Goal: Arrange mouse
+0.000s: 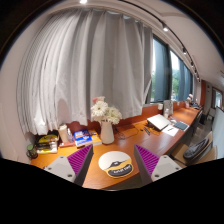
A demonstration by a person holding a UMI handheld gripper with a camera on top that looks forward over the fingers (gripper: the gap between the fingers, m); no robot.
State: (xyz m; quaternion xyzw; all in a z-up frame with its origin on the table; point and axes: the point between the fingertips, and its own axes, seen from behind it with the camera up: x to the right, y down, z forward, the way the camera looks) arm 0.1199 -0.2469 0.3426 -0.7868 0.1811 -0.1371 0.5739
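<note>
A white and black mouse (118, 167) with a small label lies on the wooden desk (125, 140). It sits between my two fingers, with a gap of bare desk at each side. My gripper (114, 152) is open, held low over the desk. Its purple pads (81, 158) flank the mouse left and right without touching it. The near end of the mouse is hidden below.
A white vase of flowers (106, 126) stands just beyond the fingers. Boxes and small coloured items (66, 138) crowd the desk to the left. Papers and an open book (162, 123) lie to the right, with a dark keyboard (196, 148) farther right. Curtains and windows stand behind.
</note>
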